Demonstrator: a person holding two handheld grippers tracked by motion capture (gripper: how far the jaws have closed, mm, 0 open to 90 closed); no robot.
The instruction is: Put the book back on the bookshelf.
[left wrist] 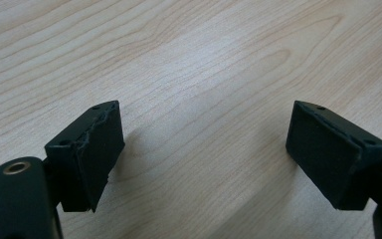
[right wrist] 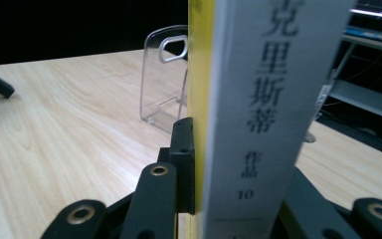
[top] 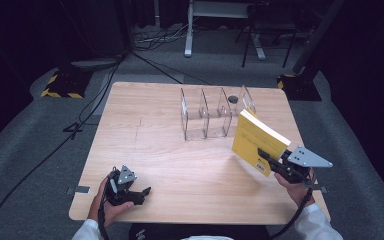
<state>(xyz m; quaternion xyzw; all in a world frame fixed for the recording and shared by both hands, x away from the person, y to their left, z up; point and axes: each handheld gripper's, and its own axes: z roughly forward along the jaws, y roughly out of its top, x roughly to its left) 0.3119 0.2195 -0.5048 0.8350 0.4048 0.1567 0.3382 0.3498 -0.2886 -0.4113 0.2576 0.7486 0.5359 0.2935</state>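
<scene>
We clamp the yellow book (top: 258,141) in our right gripper (top: 275,164) above the table's (top: 145,150) right edge, presumably for the clear divider rack (top: 207,112); our left gripper (top: 139,192) rests open near the front-left corner.

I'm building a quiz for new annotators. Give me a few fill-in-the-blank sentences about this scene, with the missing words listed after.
1. The right gripper is shut on a ____ book.
2. The left gripper is ____ and holds nothing.
3. The clear plastic rack stands on the ____ table.

Missing words: yellow; open; wooden
</scene>
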